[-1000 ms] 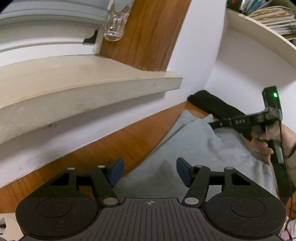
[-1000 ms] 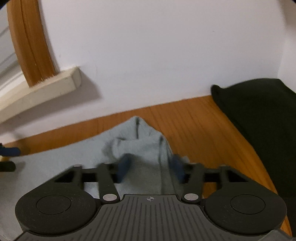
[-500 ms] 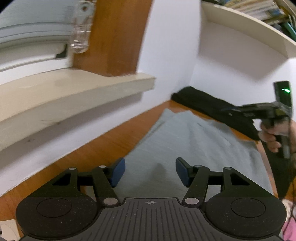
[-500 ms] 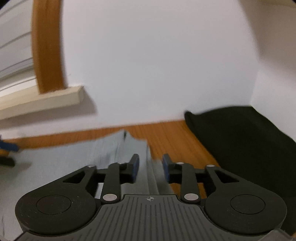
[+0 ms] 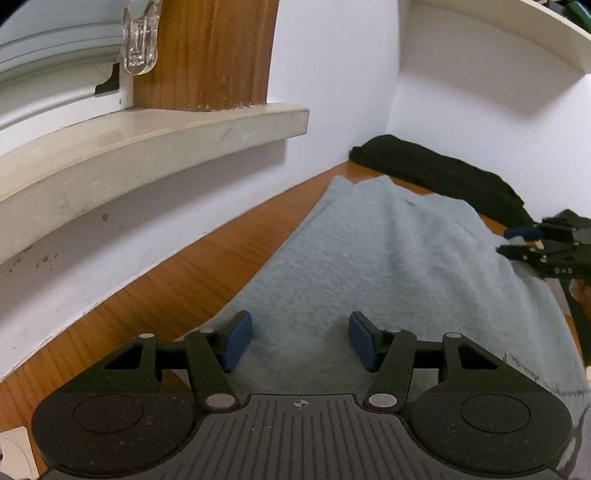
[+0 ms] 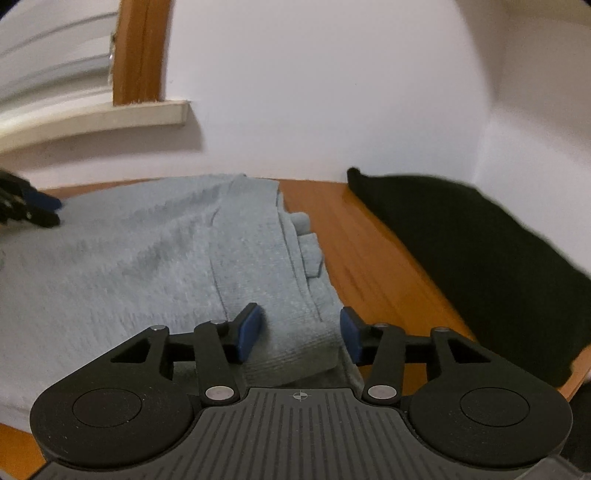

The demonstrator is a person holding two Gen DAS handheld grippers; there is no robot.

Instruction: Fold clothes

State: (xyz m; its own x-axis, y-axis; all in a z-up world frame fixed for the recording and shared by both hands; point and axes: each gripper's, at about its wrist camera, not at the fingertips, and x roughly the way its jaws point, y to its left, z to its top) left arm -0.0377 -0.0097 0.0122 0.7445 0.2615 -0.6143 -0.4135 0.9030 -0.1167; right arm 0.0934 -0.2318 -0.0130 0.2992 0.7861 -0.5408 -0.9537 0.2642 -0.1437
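Observation:
A light grey knit garment (image 5: 388, 258) lies spread on the wooden tabletop (image 5: 192, 288), its right side folded over in layers (image 6: 303, 251). My left gripper (image 5: 301, 339) is open just above the garment's near left part, with cloth under both blue pads and nothing pinched. My right gripper (image 6: 300, 332) is open at the garment's right edge, and the ribbed hem lies loose between its fingers. In the left wrist view the right gripper (image 5: 517, 242) shows at the far right, held by a hand. At the left edge of the right wrist view is the left gripper (image 6: 37, 208).
A folded black garment (image 6: 480, 251) lies along the wall at the back right corner. A cream window sill (image 5: 147, 147) juts out over the table on the left, with a wooden frame (image 5: 207, 51) above. A white shelf (image 5: 517, 33) hangs at upper right.
The right gripper's fingers narrowed on the garment's edge half a second ago and have spread apart again. The grey cloth now lies lower and flatter. The left gripper stays open.

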